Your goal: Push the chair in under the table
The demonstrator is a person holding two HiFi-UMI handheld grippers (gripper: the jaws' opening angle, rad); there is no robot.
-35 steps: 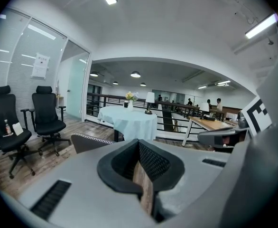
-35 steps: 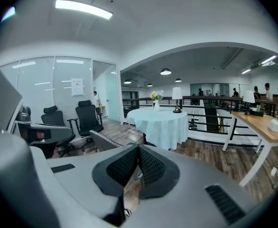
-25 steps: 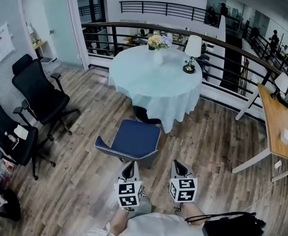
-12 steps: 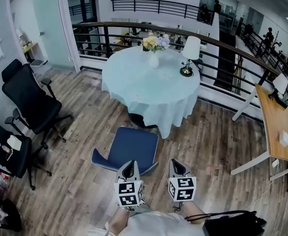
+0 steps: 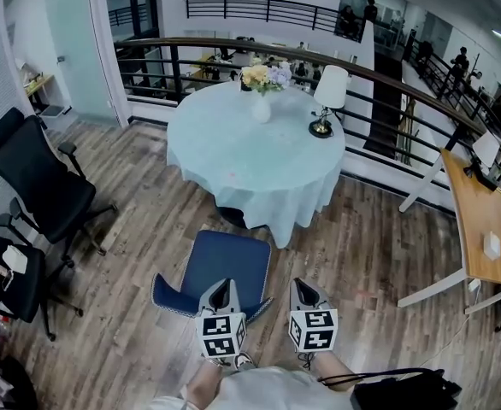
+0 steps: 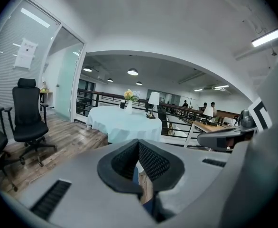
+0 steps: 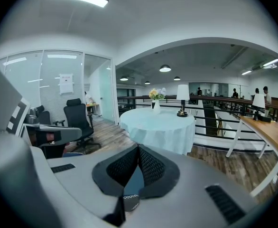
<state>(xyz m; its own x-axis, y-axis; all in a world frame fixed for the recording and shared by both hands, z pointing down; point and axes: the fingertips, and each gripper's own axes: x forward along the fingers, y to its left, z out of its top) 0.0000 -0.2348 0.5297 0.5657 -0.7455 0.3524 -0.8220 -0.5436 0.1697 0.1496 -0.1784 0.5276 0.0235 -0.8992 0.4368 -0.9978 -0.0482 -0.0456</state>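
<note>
The blue padded chair (image 5: 223, 266) stands on the wood floor, its seat facing the round table (image 5: 255, 156) under a pale cloth; its far edge is just short of the cloth's hem. My left gripper (image 5: 224, 285) is shut and empty, its tip over the chair's near back edge. My right gripper (image 5: 305, 284) is also shut and empty, at the chair's near right corner. Whether either tip touches the chair I cannot tell. In the left gripper view the left gripper (image 6: 139, 143) points at the table (image 6: 122, 122). A sliver of blue chair shows below the right gripper (image 7: 138, 148).
A vase of flowers (image 5: 262, 88) and a lamp (image 5: 327, 101) stand on the table. Two black office chairs (image 5: 41, 186) are at the left. A wooden desk (image 5: 486, 229) is at the right. A black railing (image 5: 387, 101) runs behind the table.
Both grippers have come forward toward the table, and their tips now reach the chair's near edge. Table and chair have drawn nearer in the head view.
</note>
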